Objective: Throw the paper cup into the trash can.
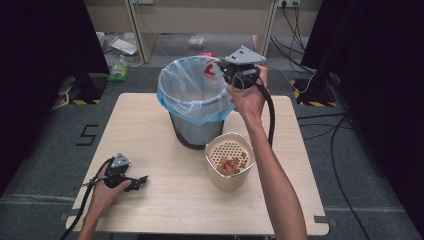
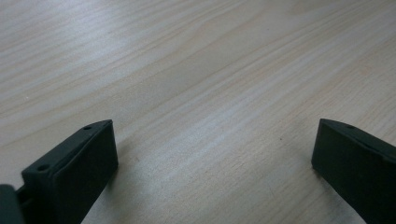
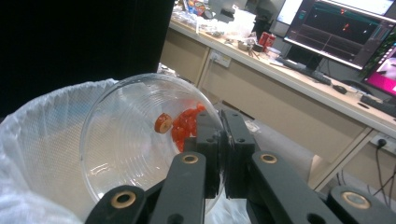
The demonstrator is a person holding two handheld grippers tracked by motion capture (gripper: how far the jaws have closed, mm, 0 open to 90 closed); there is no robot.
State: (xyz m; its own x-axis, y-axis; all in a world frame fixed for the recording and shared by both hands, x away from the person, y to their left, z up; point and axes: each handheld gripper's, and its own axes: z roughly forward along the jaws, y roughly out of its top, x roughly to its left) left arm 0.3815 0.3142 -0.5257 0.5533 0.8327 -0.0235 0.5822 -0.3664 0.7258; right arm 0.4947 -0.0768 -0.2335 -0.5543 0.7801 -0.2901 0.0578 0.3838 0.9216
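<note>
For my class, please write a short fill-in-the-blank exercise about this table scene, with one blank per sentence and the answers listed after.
1. The right tongs grip the rim of a clear ____, tilted over the bin.
2. The bin is lined with a pale ____ bag.
3. The left tongs rest ____, above the bare wooden table.
4. The beige container stands ____ the bin.

Answers: bowl; blue; open; beside

Even overhead light falling on desk (image 1: 165, 170), bright, no glare in high view; dark curtains flanking. Left gripper view: jaws blurring out of focus, casting soft shadows just beside them; wood grain ahead staying sharp. Right gripper view: jaws soft; clear bowl (image 3: 126, 140) ahead catching reflections; monitors (image 3: 336, 28) beyond glowing.
</note>
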